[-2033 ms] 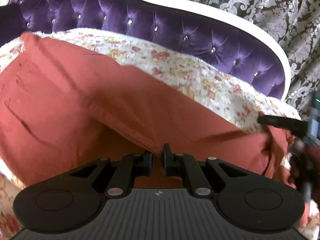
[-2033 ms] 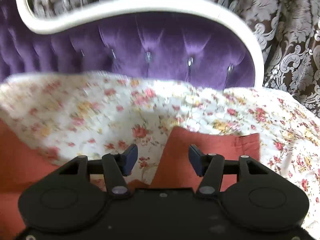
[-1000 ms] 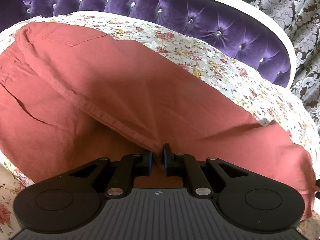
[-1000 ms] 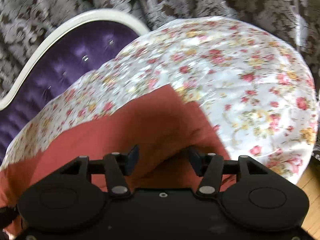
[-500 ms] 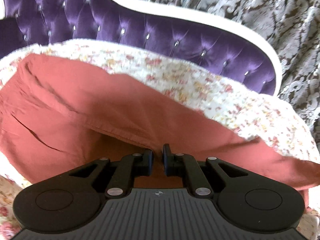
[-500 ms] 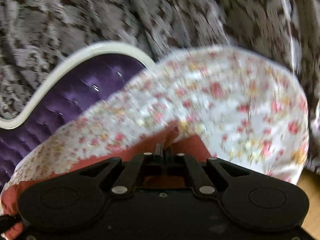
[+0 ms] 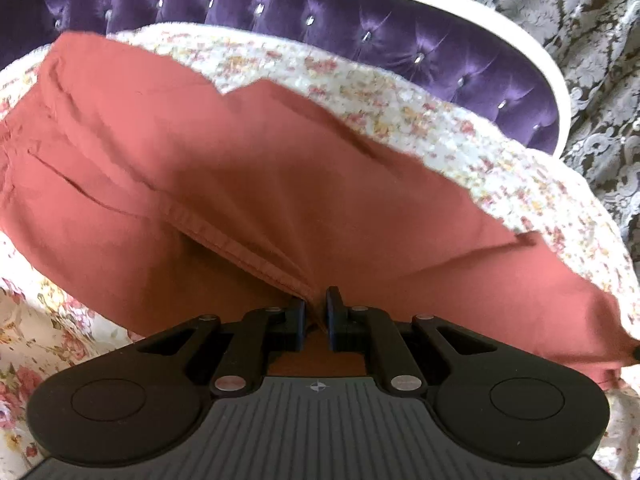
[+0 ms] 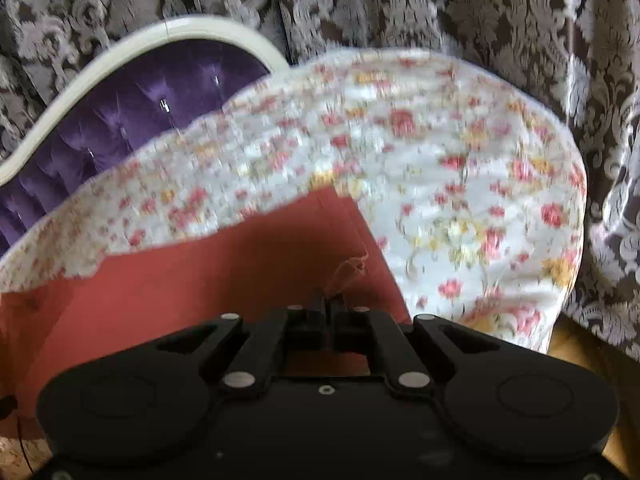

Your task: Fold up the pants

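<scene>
The rust-red pants [image 7: 248, 168] lie across a floral bedsheet [image 7: 440, 120], waist end at the left and one leg stretching to the lower right. My left gripper [image 7: 315, 312] is shut on a seamed edge of the pants near the crotch, cloth pinched between its blue pads. In the right wrist view, my right gripper [image 8: 325, 304] is shut on the hem end of a pant leg [image 8: 224, 272], where loose threads hang. The cloth under both grippers is hidden.
A purple tufted headboard [image 7: 360, 36] with a white rim curves behind the bed, also in the right wrist view [image 8: 132, 108]. Patterned grey-brown curtains [image 8: 440, 8] hang behind. The bed's right edge drops to a wooden floor [image 8: 580, 344].
My right gripper swung from the bed's middle to the pant-leg hem and closed on it. The left gripper stayed shut on the seam while the pants shifted and creased.
</scene>
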{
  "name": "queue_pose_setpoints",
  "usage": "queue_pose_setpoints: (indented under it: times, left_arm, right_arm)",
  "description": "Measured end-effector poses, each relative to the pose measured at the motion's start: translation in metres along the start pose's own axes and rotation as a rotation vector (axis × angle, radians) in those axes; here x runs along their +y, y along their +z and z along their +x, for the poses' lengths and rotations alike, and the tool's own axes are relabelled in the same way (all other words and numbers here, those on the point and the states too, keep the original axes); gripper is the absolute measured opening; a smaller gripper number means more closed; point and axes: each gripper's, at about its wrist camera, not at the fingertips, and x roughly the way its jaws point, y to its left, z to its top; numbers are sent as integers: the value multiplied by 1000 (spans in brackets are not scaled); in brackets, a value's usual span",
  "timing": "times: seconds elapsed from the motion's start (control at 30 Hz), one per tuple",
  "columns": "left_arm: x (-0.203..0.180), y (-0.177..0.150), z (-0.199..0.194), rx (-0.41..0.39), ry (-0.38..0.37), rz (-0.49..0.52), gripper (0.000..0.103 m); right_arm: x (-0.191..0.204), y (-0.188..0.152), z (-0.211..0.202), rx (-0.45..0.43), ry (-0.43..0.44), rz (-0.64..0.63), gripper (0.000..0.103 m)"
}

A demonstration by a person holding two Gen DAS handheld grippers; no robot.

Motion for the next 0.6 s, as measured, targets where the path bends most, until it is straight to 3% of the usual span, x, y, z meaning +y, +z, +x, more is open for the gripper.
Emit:
queue_pose_setpoints:
  times: [0.07,0.17,0.27,0.47,0.6]
  left_arm:
    - [-4,-2,-5,-7,-5,18,10]
    - [-6,-9,9,39,3,29,10]
    - [-12,-12,11,26,23,58,10]
    - [-11,-17,9,45,-3,49,11]
    - [-14,-19,12,42,6,56,11]
  right_arm:
    - [0,3,-5,-16,-11,-25,4]
    - [0,1,9,24,-57,-67,4]
    - [-3,-3,22,69,-79,-65,4]
    - [-3,-3,15,23,-93,-96,3]
    - [-13,-9,33,98,-112,-48,3]
